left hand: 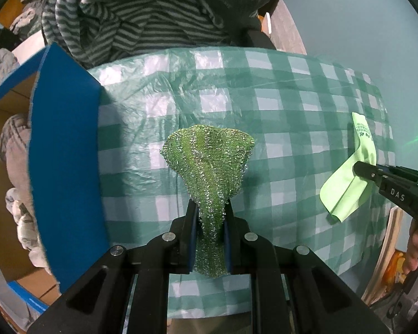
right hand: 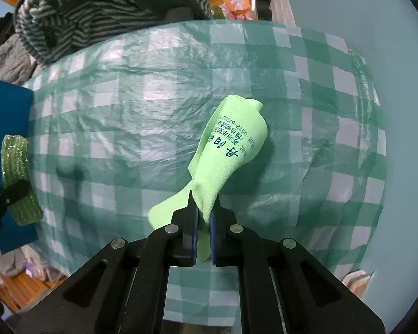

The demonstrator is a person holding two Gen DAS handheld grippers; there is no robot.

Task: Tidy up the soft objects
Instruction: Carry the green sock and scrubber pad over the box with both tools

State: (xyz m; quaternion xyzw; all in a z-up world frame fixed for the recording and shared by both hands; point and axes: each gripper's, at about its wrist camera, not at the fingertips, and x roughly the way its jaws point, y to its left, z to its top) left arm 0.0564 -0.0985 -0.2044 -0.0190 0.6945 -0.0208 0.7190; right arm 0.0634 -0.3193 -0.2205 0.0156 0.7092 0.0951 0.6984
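My left gripper [left hand: 210, 208] is shut on a sparkly green scouring cloth [left hand: 209, 156] and holds it above the green checked tablecloth [left hand: 292, 89]. My right gripper [right hand: 203, 208] is shut on a light green cloth [right hand: 228, 150] with dark printed characters, held above the same table. In the left wrist view the right gripper [left hand: 359, 168] shows at the right with the light green cloth [left hand: 345, 192] hanging from it. In the right wrist view the left gripper [right hand: 16, 188] shows at the left edge with the sparkly cloth [right hand: 16, 178].
An open cardboard box with a blue flap [left hand: 64, 167] stands at the table's left, with grey soft items [left hand: 16, 150] inside. A pile of striped grey clothes [left hand: 125, 19] lies behind the table. A pale blue wall [left hand: 362, 14] is at the right.
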